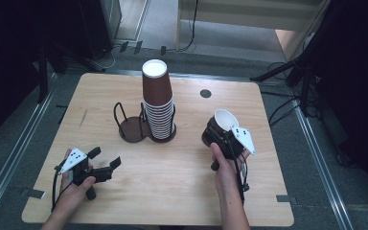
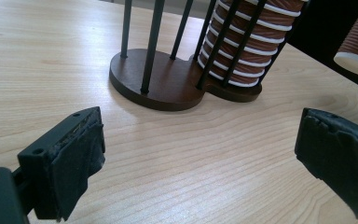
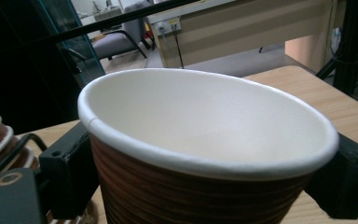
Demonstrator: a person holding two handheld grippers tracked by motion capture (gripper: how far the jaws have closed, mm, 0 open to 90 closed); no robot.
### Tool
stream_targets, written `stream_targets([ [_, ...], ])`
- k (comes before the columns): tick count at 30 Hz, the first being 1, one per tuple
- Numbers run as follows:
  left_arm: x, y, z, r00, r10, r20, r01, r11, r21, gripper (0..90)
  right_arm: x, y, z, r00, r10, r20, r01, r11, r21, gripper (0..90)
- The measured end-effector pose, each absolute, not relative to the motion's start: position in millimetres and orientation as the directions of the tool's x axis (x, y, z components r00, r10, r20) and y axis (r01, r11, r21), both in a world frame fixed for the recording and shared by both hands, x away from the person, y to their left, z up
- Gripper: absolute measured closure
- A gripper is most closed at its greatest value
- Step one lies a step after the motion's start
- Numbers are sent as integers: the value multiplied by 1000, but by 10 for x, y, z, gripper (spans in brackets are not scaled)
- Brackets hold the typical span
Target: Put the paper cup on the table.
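Right, start with the wooden table [image 1: 172, 182], which carries everything, and on it, ahead of both pairs of fingers, the dark two-bay cup holder [image 1: 136, 129]: its left bay of wire posts stands empty, its right bay holds the tall stack of brown cups [image 1: 157, 103], stacked mouth down with the white base of the top one uppermost. Now the hands. The right gripper [image 1: 219, 135] has its jaws closed on either side of a single brown paper cup [image 1: 223, 122], gripping the ribbed wall just below the white rim, so the cup sits between the fingers, mouth up and tipped away from the person, its long axis leaning forward. You can see that wide white mouth right across the right gripper view [image 3: 205, 116], a black pad pressed against each flank. From those fingers the holder lies off to the left and slightly ahead, near but not touching. The left gripper [image 1: 106, 159] hangs low over the table near the front edge, jaws spread wide and holding nothing, the holder beyond its tips. My guess: the loaded right hand makes the next move, and it turns on getting that tilted cup's axis in line with the holder.
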State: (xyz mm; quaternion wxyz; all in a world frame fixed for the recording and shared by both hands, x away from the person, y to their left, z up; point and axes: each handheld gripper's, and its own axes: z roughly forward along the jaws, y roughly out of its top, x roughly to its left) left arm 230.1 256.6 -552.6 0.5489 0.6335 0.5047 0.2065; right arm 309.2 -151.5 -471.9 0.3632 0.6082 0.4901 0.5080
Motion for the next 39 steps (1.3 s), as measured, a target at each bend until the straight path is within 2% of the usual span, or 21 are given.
stream_targets([
  [13,2294,2569,-5529,413,859,-303,414,120,903,23,3391,-1613,-4829,54,992,113,234,-123,964,107],
  [25,2298,2573,-5531,415,855,-312,421,124,899,24,3745,-1656,-4898,82,994,79,241,-96,966,107],
  [39,2296,2565,-5531,429,849,-307,424,111,899,24,3964,-1650,-5104,90,996,-27,253,3,967,107],
])
